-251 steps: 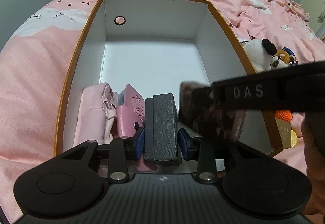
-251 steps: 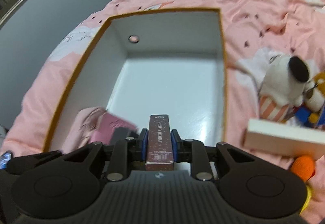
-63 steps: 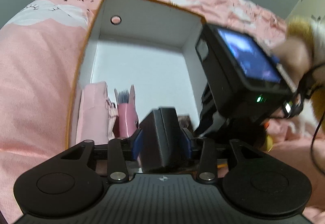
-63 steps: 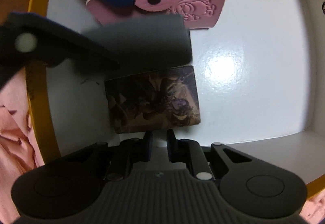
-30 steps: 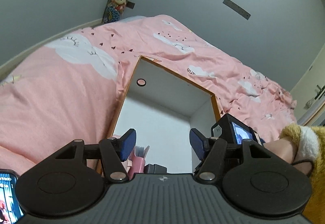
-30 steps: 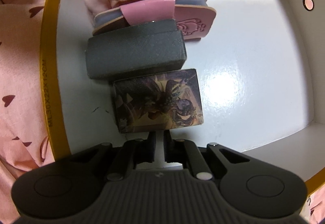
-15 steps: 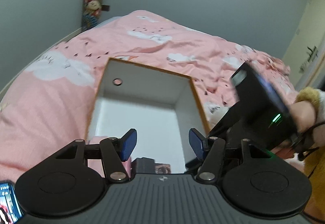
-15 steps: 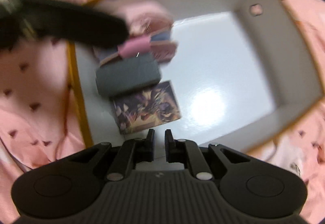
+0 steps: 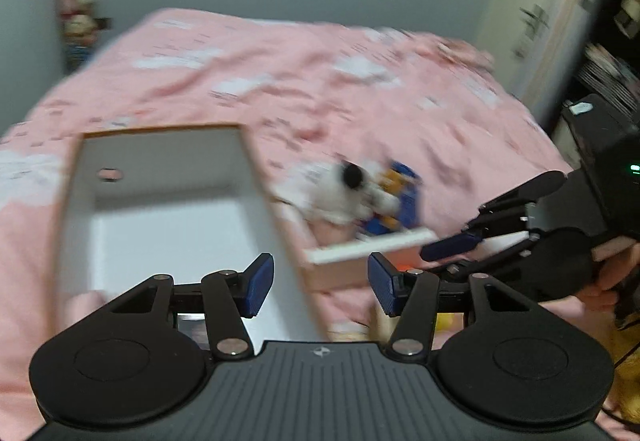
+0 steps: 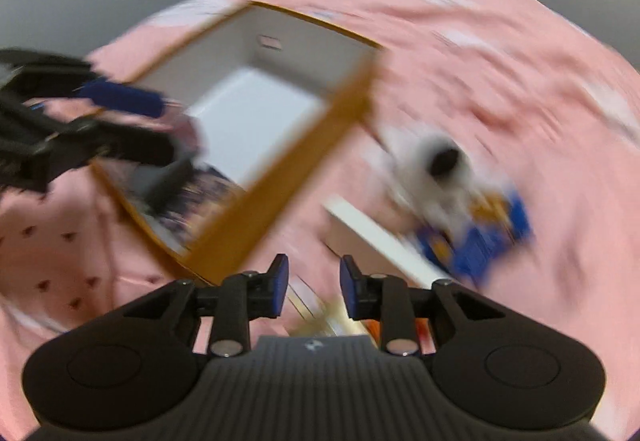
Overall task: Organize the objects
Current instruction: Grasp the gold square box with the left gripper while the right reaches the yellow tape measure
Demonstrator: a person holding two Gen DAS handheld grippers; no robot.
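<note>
A white box with an orange rim (image 9: 256, 177) (image 10: 280, 193) lies on the pink bed. Inside it, blurred, are a dark grey case (image 10: 160, 177) and a card box with dark artwork (image 10: 200, 189). My left gripper (image 9: 320, 283) is open and empty, above the box's right wall. My right gripper (image 10: 312, 285) is open and empty, over the bed to the right of the box; it also shows in the left wrist view (image 9: 460, 241). A flat white box (image 9: 372, 253) (image 10: 380, 237) lies right of the orange-rimmed box.
Plush toys, one white with a black ear (image 9: 348, 193) (image 10: 440, 161) and one blue and orange (image 9: 404, 197) (image 10: 480, 233), lie on the bed beyond the flat white box. A yellow item (image 9: 444, 321) and an orange item (image 10: 372, 329) lie near the grippers. Both views are blurred.
Both grippers have swung right, away from the box interior toward the toys and flat white box. The right gripper's jaws have opened from nearly closed.
</note>
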